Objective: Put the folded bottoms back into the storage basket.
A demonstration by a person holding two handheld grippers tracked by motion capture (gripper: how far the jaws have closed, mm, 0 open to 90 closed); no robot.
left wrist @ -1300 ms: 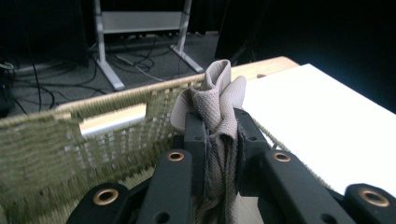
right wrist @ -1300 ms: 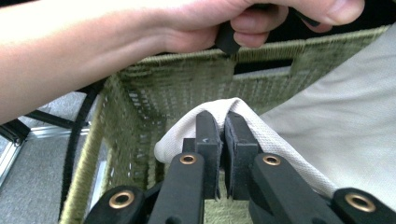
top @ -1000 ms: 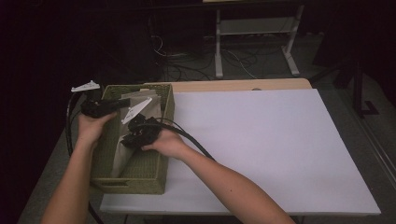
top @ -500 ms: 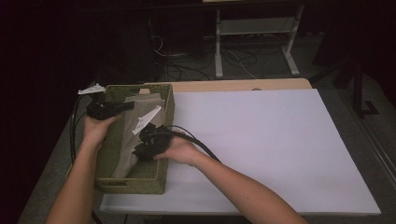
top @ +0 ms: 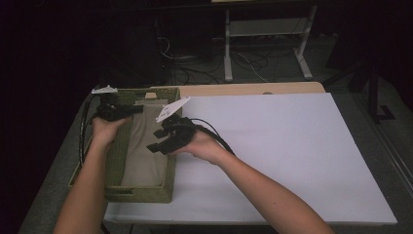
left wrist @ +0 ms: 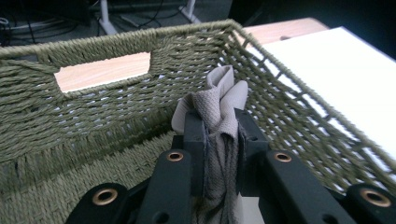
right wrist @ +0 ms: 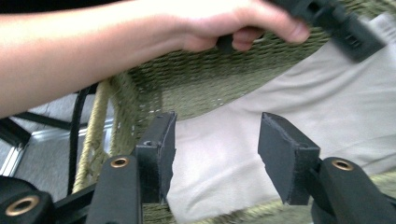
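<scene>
I am holding my left gripper (top: 139, 109) over the far left part of the green woven basket (top: 115, 161), and its jaws are pressing together on a bunched fold of the beige cloth (left wrist: 219, 126); the fold is sticking up just beyond the pads, with the basket's far wall and its handle slot ahead of them. The rest of that cloth (top: 143, 146) is lying along the basket floor, below and to the right of this gripper. My right gripper (top: 155, 147) is hanging over the basket's right wall, pointing in toward the cloth. Its jaws have just been opening and are now standing spread, with nothing between the pads and the cloth (right wrist: 219, 158) lying beneath them. The white table cover (top: 292, 156) is lying off to this gripper's right.
</scene>
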